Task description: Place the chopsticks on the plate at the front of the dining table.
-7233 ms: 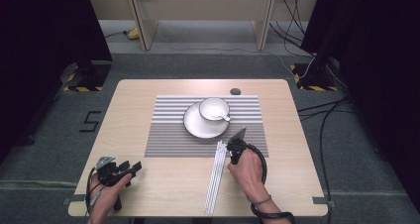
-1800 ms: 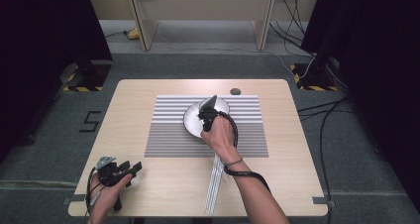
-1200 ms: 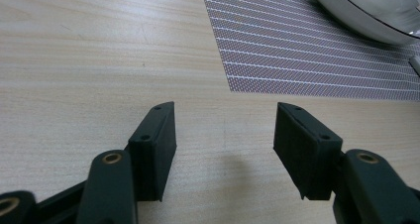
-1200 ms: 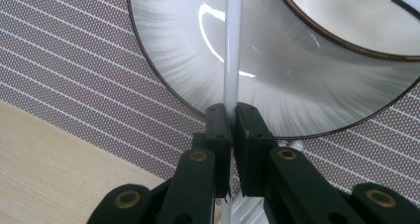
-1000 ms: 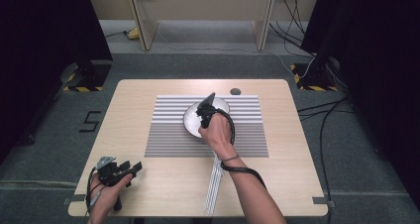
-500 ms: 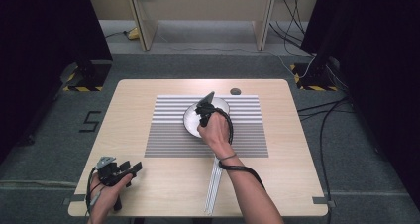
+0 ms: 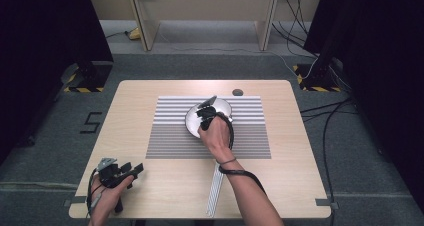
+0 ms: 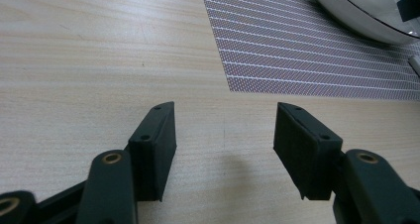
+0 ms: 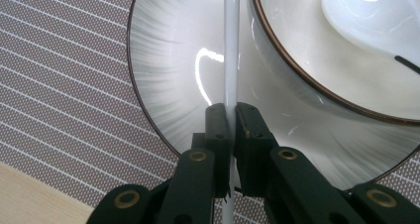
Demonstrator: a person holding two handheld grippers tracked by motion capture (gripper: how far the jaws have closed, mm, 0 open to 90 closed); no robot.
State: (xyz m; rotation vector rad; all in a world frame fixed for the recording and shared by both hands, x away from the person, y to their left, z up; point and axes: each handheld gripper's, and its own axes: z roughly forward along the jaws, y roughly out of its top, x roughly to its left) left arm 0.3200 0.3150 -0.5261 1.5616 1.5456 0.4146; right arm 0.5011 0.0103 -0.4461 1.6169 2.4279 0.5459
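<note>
Two black jaws of the right gripper (image 9: 229, 122) are pinched tight on a slim white stick (image 9: 231, 50), a smooth, straight, glossy rod that runs up between the pads and out across the plate (image 9: 168, 80). That plate is the landmark: round, shiny white ceramic with fine grey brushed streaks fanning towards a thin dark rim. Sitting on the plate, over to the right in the right gripper view, is a bowl (image 9: 317, 55), glazed white inside with a brown-edged lip, and a white ceramic spoon (image 9: 366, 16) rests in its hollow, rounded and gleaming. The stick lies just beside the bowl's outer wall, over the plate's open surface; whether it touches the bowl I cannot tell.

Under the plate is a woven placemat (image 7: 170, 136), striped grey and white, with a fine dotted mesh texture. From the high view, the right gripper (image 7: 206, 107) sits over the plate's near-left part, the hand (image 7: 216, 133) wrapped around it. A bundle of pale, ridged slats (image 7: 216, 191) lies on the wooden table (image 7: 300, 186), well towards the person from the plate.

Well apart from the plate, at the table's near-left corner, the left gripper (image 7: 131, 170) rests low, and its blocky matte pads (image 8: 158, 140) stand wide apart with nothing but pale wood grain between them.
</note>
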